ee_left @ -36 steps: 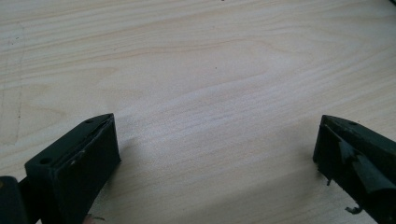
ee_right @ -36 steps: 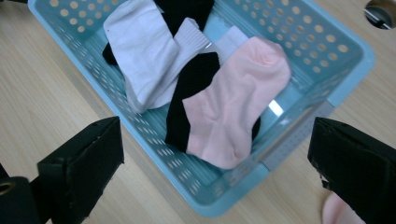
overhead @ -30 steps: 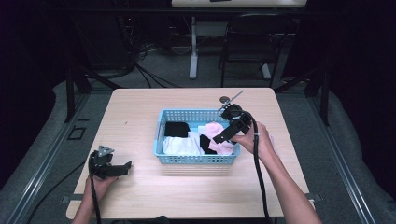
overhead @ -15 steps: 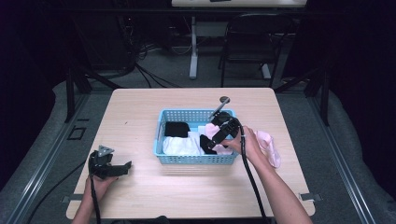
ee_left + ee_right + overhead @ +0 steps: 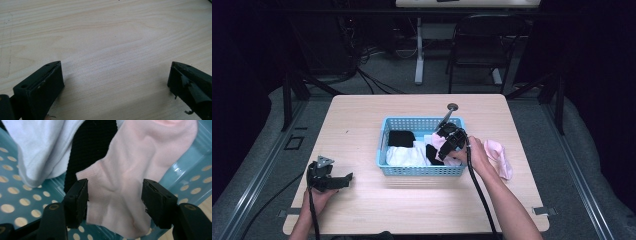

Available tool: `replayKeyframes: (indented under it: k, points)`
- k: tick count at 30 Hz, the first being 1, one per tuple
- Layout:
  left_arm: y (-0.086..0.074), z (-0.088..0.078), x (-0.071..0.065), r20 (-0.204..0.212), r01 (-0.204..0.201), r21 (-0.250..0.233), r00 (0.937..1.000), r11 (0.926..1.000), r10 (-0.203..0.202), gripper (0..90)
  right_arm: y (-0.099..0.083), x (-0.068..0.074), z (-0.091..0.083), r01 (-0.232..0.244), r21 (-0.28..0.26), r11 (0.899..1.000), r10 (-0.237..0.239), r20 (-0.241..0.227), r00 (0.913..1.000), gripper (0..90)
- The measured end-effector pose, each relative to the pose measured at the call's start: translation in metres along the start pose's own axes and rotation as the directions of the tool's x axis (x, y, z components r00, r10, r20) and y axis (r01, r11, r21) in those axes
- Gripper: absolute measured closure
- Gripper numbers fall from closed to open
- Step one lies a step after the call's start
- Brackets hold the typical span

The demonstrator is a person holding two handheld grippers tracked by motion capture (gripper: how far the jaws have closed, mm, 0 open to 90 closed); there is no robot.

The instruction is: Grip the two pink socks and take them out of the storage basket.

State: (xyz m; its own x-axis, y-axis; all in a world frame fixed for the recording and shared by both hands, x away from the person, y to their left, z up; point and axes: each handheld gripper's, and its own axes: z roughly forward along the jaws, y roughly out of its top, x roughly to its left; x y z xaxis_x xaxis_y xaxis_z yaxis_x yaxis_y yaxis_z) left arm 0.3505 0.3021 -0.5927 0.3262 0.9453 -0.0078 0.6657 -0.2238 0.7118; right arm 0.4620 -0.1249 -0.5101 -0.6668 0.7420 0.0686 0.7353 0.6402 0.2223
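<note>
- High view: blue basket (image 5: 420, 171) sits near the middle of the table (image 5: 362, 115), a bit toward the right edge. Holds a white cloth (image 5: 404, 156), a black sock (image 5: 401, 137) and a pink sock (image 5: 438, 141). Right gripper (image 5: 446, 141) dips into the basket's right end, right over the pink sock. Another pink sock (image 5: 500, 156) lies on the table just outside the basket's right wall, touching the right hand (image 5: 473, 155). Left gripper (image 5: 329, 177) rests by the table's near left corner, well apart from the basket. So the right one is the nearer by far.
- Left gripper view: left gripper (image 5: 115, 80) with jaws spread wide, nothing between them but bare wood.
- Right gripper view: right gripper (image 5: 115, 197) with jaws apart, one on each side of the pink sock (image 5: 130, 177), not pinching yet. Sock sits straight ahead and between the jaws, its long way running away from the gripper toward the basket's far side. Lies on top of a black sock (image 5: 90, 147), with the white cloth (image 5: 42, 147) off to the left. Looks like a squeeze here would catch the pink sock across its width; might catch the black one's edge too, near the left jaw.
</note>
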Motion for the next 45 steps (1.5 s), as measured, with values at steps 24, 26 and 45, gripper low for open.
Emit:
replayKeyframes:
  k: [24,26,45]
  points:
    - [0.000,0.000,0.000,0.001,-0.001,0.000,1.0000,1.0000,0.001,0.4,-0.003,-0.004,0.001,-0.042,-0.029,0.999,0.044,0.074,0.9963,89.4]
    - [0.000,0.000,0.000,0.001,-0.001,0.000,1.0000,1.0000,0.001,0.5,-0.001,-0.004,-0.003,-0.019,-0.006,1.000,0.019,0.081,0.9965,89.7]
    - [0.000,0.000,0.000,0.001,-0.001,0.001,1.0000,1.0000,0.001,0.4,-0.002,0.005,-0.050,-0.008,-0.153,0.988,0.017,0.057,0.9982,90.0]
